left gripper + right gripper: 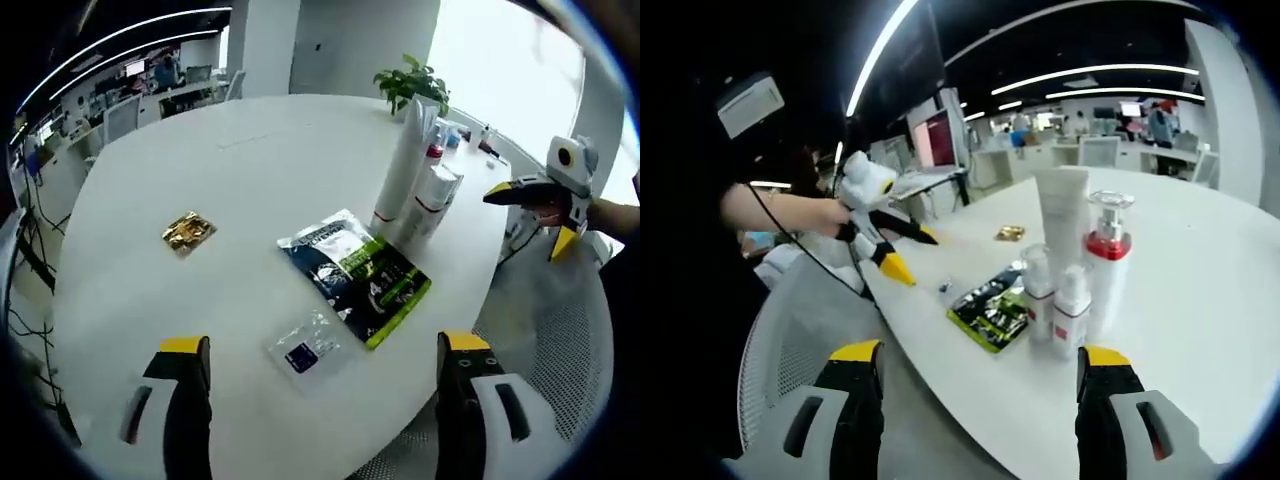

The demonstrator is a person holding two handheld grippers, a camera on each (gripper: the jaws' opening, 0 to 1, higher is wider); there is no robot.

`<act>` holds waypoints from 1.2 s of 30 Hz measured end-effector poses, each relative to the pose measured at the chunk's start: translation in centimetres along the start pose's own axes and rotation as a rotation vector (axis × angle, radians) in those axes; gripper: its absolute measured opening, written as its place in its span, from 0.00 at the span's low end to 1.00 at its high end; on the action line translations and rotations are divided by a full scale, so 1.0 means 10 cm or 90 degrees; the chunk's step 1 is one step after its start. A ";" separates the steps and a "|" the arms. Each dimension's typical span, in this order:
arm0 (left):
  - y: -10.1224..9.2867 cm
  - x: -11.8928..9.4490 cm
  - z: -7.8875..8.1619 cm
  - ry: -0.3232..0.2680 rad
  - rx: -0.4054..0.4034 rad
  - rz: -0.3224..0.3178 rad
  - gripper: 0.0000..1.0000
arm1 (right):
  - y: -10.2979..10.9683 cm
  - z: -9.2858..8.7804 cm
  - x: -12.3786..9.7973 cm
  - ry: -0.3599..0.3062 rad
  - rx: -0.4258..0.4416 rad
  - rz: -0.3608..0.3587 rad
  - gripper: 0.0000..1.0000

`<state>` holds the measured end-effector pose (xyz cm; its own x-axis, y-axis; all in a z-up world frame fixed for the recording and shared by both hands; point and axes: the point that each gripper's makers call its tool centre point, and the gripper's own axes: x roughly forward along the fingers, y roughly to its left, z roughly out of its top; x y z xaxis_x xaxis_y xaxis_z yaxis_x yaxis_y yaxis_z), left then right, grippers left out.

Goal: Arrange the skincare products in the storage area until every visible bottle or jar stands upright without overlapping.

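Upright on the white table [250, 150] is a cluster of skincare items: a tall white tube [405, 165] [1062, 215], a pump bottle with a red band [1107, 260] and two small white bottles [1070, 310]. A black-green packet [355, 272] [990, 305] lies flat beside them. Near it are a small clear sachet [305, 352] and, further off, a gold sachet [188, 232] [1009, 233]. My left gripper [325, 345] [912, 254] hovers open over the table's near edge. My right gripper [978, 352] [528, 220] is open, off the table's edge, short of the bottles. Both hold nothing.
A potted plant [410, 82] and several small items stand at the table's far side behind the tube. A grey mesh chair [560, 330] [790, 330] sits by the table's edge between the grippers. Office desks fill the background.
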<state>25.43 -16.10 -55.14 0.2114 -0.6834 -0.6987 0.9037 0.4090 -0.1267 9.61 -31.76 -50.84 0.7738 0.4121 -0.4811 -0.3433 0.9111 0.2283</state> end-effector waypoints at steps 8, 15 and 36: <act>-0.07 -0.14 -0.06 -0.040 -0.020 0.023 0.93 | 0.00 -0.01 0.00 0.004 -0.003 0.003 0.83; -0.05 -0.25 0.00 -0.089 -0.047 0.051 0.95 | 0.02 -0.01 0.00 0.005 -0.004 0.004 0.83; -0.01 -0.43 0.12 -0.166 -0.079 0.125 0.99 | -0.05 0.01 -0.01 -0.009 0.012 -0.008 0.83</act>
<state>24.89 -13.89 -51.25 0.4797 -0.7091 -0.5168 0.7872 0.6080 -0.1035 9.78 -32.20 -50.81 0.7851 0.4008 -0.4721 -0.3242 0.9155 0.2381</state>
